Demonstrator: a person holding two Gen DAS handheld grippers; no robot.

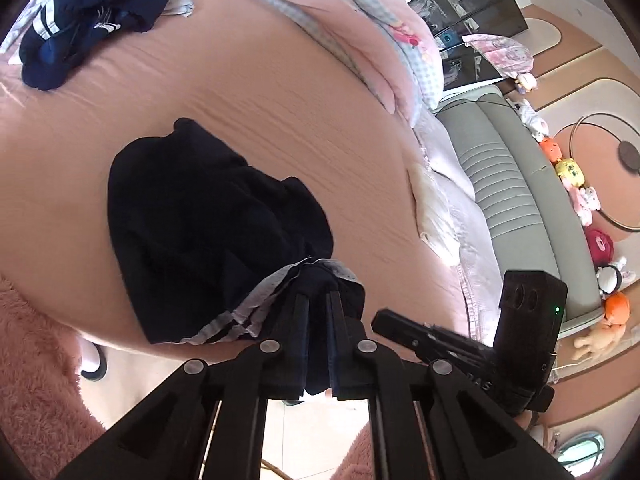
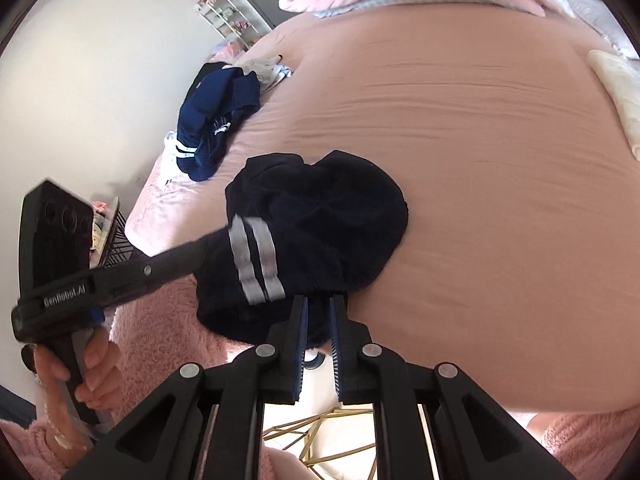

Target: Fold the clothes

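Note:
A dark navy garment [image 1: 208, 220] with two white stripes [image 2: 256, 264] lies bunched on the pink bed sheet [image 2: 480, 160] near the bed's front edge. My left gripper [image 1: 318, 300] is shut on its near hem, and dark cloth fills the gap between the fingers. My right gripper [image 2: 319, 308] is shut on the same garment [image 2: 320, 208] at another point of the near edge. In the right wrist view the left gripper [image 2: 212, 242] comes in from the left, held by a hand [image 2: 92, 364], with its tip buried in the fabric. In the left wrist view the right gripper [image 1: 380, 318] sits just to the right.
A heap of blue and navy clothes [image 1: 88, 20] lies at the far left of the bed. A folded pink quilt [image 1: 360, 20] is at the back. A cream cloth [image 1: 432, 208], a grey padded headboard [image 1: 500, 184] and plush toys [image 1: 572, 176] line the right side.

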